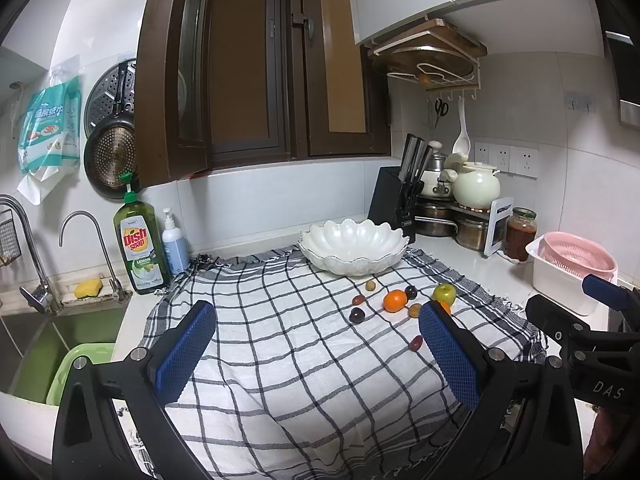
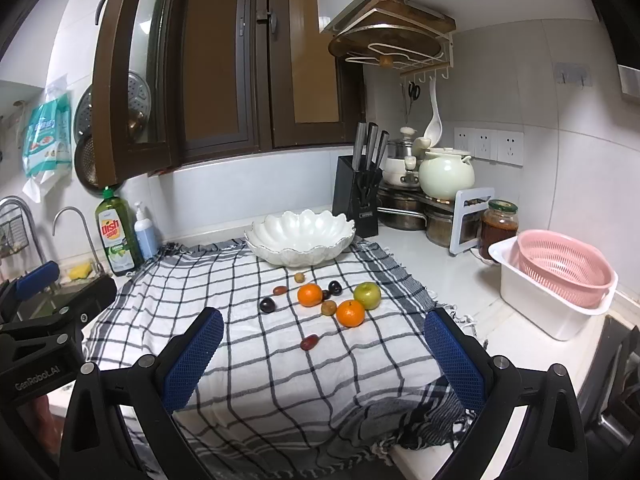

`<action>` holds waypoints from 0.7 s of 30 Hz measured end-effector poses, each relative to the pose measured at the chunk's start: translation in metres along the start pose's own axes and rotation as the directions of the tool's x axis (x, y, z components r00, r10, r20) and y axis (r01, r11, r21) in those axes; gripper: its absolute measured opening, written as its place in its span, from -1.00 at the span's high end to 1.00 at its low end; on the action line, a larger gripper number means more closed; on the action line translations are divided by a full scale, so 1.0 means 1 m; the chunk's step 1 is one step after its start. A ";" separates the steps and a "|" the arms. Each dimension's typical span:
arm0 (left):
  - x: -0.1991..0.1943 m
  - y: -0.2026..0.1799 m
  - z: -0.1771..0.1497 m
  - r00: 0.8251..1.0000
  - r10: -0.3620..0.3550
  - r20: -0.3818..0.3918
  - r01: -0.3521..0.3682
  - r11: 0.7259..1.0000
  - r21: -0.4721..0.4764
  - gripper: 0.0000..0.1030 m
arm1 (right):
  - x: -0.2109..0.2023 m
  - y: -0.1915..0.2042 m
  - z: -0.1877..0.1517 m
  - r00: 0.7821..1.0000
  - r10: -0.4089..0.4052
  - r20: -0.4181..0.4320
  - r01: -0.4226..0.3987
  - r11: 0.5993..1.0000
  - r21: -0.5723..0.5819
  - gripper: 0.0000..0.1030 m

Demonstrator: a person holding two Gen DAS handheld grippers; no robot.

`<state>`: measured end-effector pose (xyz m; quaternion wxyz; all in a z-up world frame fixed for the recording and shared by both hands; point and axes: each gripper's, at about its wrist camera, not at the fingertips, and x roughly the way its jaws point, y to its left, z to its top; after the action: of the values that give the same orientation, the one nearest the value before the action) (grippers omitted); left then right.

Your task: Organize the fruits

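Observation:
A white scalloped bowl (image 1: 354, 246) (image 2: 300, 236) stands at the back of a checked cloth (image 1: 280, 344) (image 2: 280, 368). In front of it lie two oranges (image 2: 310, 295) (image 2: 350, 313), a green apple (image 2: 367, 295) (image 1: 444, 293), dark plums (image 2: 267, 305) (image 1: 357, 315), a red grape (image 2: 309, 342) (image 1: 415, 343) and several small brown fruits. My left gripper (image 1: 316, 326) is open and empty above the cloth's near part. My right gripper (image 2: 324, 330) is open and empty, with the fruits just beyond its fingertips.
A sink (image 1: 60, 344) with taps, a dish soap bottle (image 1: 140, 244) and a pump bottle lie at the left. A knife block (image 2: 358, 196), pots, a jar (image 2: 498, 226) and a pink colander in a white tub (image 2: 560, 280) stand at the right.

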<state>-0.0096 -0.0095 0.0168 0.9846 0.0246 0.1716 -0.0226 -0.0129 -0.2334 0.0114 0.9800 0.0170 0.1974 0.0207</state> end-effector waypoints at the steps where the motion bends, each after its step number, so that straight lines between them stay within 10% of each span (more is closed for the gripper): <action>1: 0.000 0.000 0.000 1.000 0.000 -0.001 0.000 1.000 0.000 -1.00 | 0.001 0.001 0.001 1.000 0.000 0.000 0.000 1.000 0.000 -0.98; 21: 0.063 0.017 -0.001 0.995 -0.021 -0.096 0.026 0.998 0.049 -0.97 | 0.055 0.014 -0.009 0.999 -0.002 -0.039 0.002 1.000 -0.017 -0.97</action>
<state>0.0499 0.0047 -0.0047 0.9740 0.0482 0.2181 -0.0371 0.0338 -0.2164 -0.0177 0.9760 0.0082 0.2164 0.0218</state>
